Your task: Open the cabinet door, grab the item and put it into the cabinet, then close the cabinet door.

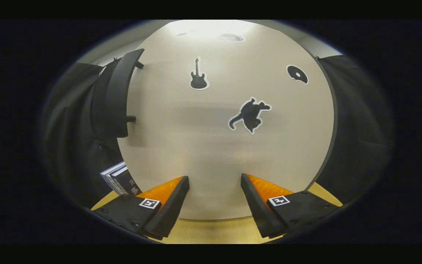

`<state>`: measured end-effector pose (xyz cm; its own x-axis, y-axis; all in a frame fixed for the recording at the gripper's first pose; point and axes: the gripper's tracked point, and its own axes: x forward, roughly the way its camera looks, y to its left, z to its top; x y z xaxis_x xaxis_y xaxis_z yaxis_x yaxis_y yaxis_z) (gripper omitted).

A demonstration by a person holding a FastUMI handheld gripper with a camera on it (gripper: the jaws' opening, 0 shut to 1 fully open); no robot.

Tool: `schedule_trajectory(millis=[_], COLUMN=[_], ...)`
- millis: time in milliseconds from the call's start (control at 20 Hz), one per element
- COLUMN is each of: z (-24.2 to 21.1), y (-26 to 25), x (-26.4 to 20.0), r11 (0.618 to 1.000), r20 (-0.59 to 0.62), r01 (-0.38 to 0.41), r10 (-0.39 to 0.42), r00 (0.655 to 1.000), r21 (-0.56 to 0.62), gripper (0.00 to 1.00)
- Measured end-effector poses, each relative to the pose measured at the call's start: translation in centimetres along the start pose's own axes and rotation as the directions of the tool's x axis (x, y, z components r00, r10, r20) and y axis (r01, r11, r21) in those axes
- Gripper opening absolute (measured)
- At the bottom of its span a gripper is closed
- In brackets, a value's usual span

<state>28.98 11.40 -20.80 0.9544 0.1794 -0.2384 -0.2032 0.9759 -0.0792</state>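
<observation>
1. At the far left, the black cloth wall (71, 139) of the booth hangs behind everything.
2. A long black handle (117, 97) runs up the left edge of the cabinet door (203, 154), held off it on two short black pegs, one near its top end and one near its lower end.
3. Below the handle, at the door's lower left corner, a stack of books (120, 179) with dark covers and pale page edges stands tilted on the yellowish tabletop (211, 231), just beyond the left finger; whether it touches the door cannot be told.
4. The cabinet door is pale, flat and closed, facing the camera squarely, its bottom edge meeting the tabletop just ahead of the fingers.
5. The gripper (214, 179) has its fingers spread wide apart with nothing between them, both tips close to the door's lower part but not touching it as far as can be seen.
6. On the door are black stickers: a guitar sticker (198, 75) left of centre, a cat-shaped sticker (249, 114) right of centre below it, and a disc sticker (297, 74) near the right edge.
7. A faint round mark (231, 37) sits near the door's top edge.
8. Beyond the door's right edge, black cloth hangs again.
</observation>
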Motion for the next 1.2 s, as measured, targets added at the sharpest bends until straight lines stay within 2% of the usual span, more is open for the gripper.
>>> schedule_trajectory(millis=[300,600,800,900,1200], z=[-0.4,-0.1,1.4,2.7,7.7], y=[-0.2,-0.1,-1.3,-1.9,-5.8], x=[0.4,0.0,-3.1,-5.1,-11.0], r11=[0.998,0.999,0.998,0.999,0.998], r20=[0.007,-0.003,-0.004,-0.003,0.095], r01=[0.044,0.037,0.054,0.030,0.048], r10=[-0.044,-0.037,-0.054,-0.030,-0.045], r00=[0.999,0.999,0.999,1.000,0.994], r21=[-0.051,-0.026,-0.039,-0.046,-0.029], gripper=[0.93,0.95,0.97,0.97,0.96])
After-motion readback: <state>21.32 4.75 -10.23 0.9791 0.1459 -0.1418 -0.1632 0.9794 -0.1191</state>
